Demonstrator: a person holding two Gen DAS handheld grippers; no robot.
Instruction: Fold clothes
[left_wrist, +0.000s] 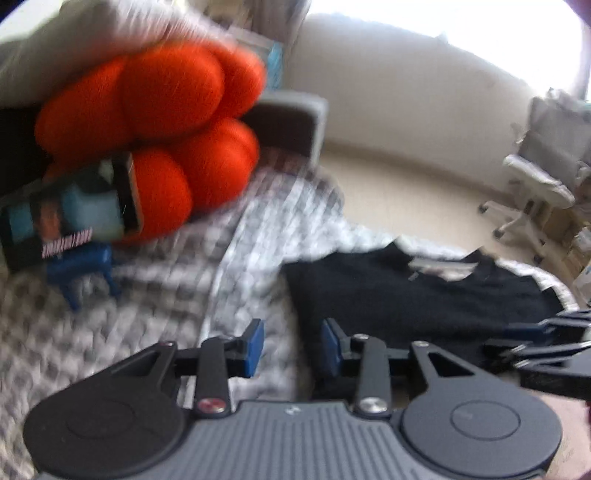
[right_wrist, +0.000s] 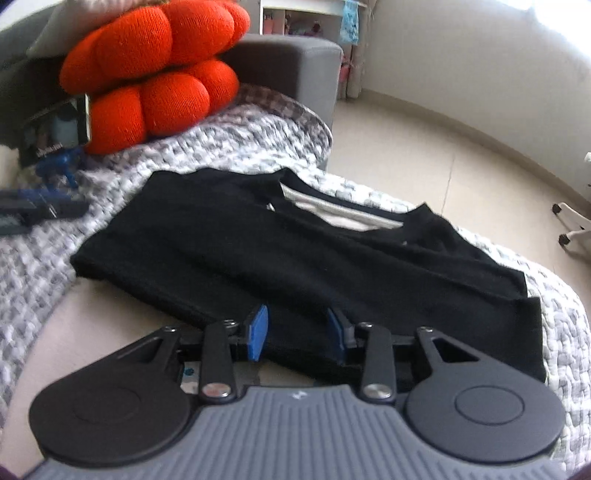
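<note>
Left wrist view, garment: a black top is seen spread on a grey-and-white checked bedspread, ahead and to the right of the left hand-held gripper.
Left wrist view, jaws: the blue pads are held partly apart, with nothing pinched; only the garment's left edge is seen beyond the gap.
Left wrist view, hard to read: the frame is blurred, so the neckline is guessed at rather than made out; the right hand-held gripper is cut off at the right edge.
Right wrist view, garment: the black top is laid with its long axis running from lower right to upper left, neckline on the far side.
Right wrist view, jaws: the right hand-held gripper is spread partway over the near hem, which probably is not yet pinched.
Nearer hand: the right one is judged nearer.
Background: an orange cushion is set well apart.
</note>
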